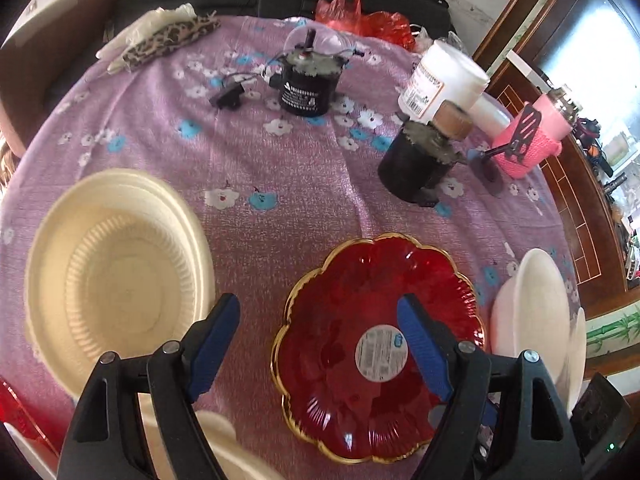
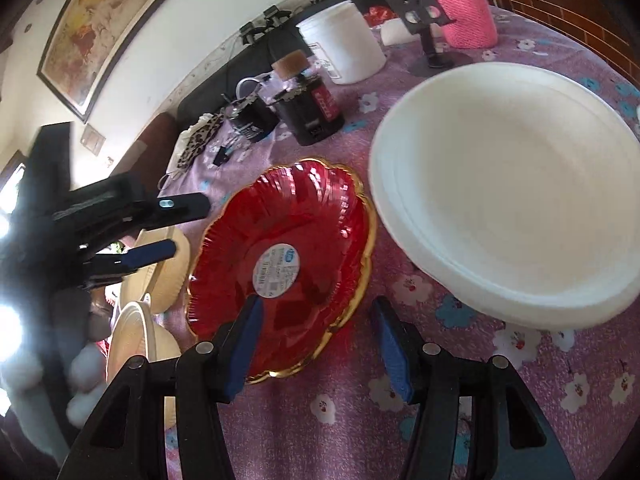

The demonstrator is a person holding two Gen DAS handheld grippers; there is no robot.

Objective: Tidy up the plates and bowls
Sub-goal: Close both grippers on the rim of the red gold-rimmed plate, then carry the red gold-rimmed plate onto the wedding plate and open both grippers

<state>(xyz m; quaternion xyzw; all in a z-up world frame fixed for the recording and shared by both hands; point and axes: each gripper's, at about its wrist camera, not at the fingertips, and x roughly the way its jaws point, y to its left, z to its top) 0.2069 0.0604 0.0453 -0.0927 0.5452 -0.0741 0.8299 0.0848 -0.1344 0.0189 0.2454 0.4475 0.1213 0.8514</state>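
Note:
A red glass plate with a scalloped gold rim (image 1: 380, 344) lies on the purple flowered tablecloth (image 1: 280, 160); it also shows in the right wrist view (image 2: 288, 256). My left gripper (image 1: 318, 312) is open above its left edge, empty. My right gripper (image 2: 316, 316) is open over the plate's near rim, empty. A stack of cream ribbed plates (image 1: 116, 276) lies to the left. A stack of white bowls (image 2: 504, 192) stands to the right, also seen in the left wrist view (image 1: 532, 312). The left gripper shows in the right wrist view (image 2: 168, 228).
Two black motors (image 1: 308, 80) (image 1: 420, 164), a white jar (image 1: 444, 76), a pink knitted bottle (image 1: 532, 136), a black phone stand (image 1: 516, 136), a leopard-print cloth (image 1: 168, 40) and a red bag (image 1: 360, 16) sit at the back. More cream plates (image 2: 136, 336) lie at the left edge.

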